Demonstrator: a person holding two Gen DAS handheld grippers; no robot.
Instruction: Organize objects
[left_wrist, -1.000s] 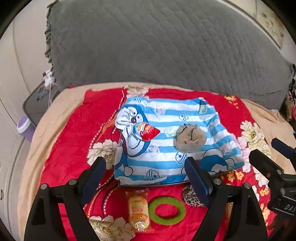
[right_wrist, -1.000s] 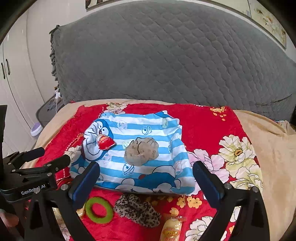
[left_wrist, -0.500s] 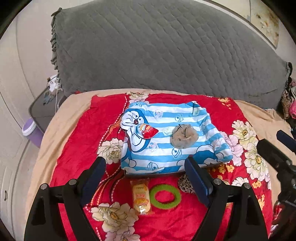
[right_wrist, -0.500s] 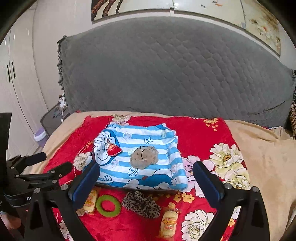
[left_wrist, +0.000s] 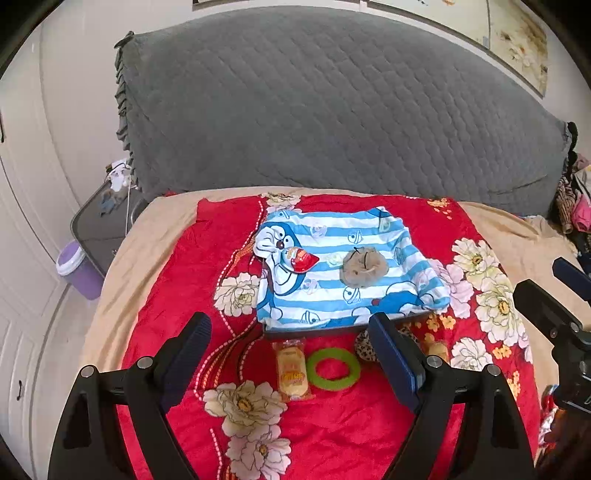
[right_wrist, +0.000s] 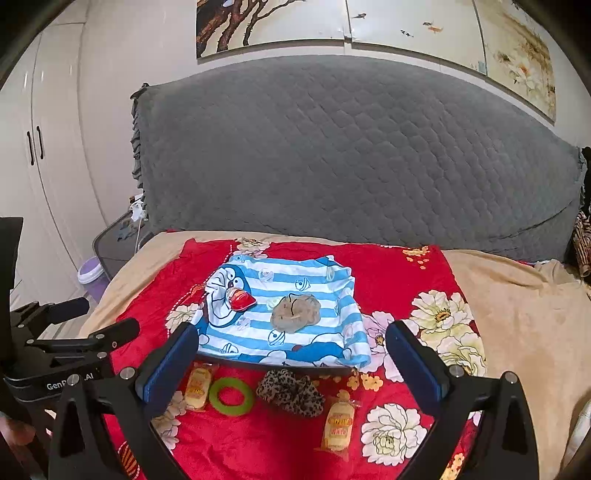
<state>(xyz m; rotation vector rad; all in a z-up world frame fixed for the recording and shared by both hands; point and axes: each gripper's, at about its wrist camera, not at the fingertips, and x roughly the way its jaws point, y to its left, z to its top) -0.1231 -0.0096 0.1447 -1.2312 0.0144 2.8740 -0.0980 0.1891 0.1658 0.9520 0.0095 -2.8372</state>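
From the left wrist view, the left gripper (left_wrist: 288, 354) is tilted down toward the bed (left_wrist: 122, 266), hanging above the near end of the red floral blanket (left_wrist: 177, 266) with its fingers (left_wrist: 188, 343) spread wide and nothing between them. Past the tips there's a snack packet (left_wrist: 291, 369) lying right beside a green ring (left_wrist: 333, 368), and a leopard scrunchie (left_wrist: 364, 347) peeks out from behind the right finger. Farther back sits a blue striped cartoon cloth (left_wrist: 347, 273) draped over something flat and dark-edged, with a red snack bag (left_wrist: 300, 259) and a fuzzy brown pouch (left_wrist: 364, 266) on top, apart from each other. The right gripper (left_wrist: 554, 295) pokes in at the right edge, off to the side of all that. In the right wrist view, the right gripper (right_wrist: 291, 363) also angles down at the blanket (right_wrist: 399, 266), fingers (right_wrist: 417, 363) wide apart and empty. Between them you get the cloth (right_wrist: 291, 332) with the red bag (right_wrist: 242, 299) and brown pouch (right_wrist: 295, 314), and in front a row: snack packet (right_wrist: 197, 386), green ring (right_wrist: 231, 397), scrunchie (right_wrist: 290, 391), plus a second snack packet (right_wrist: 338, 424) nearest the camera. The left gripper (right_wrist: 74, 332) shows at the left edge, held over the bed's side, well clear of the items. A grey quilted headboard cover (right_wrist: 351, 155) fills the back.
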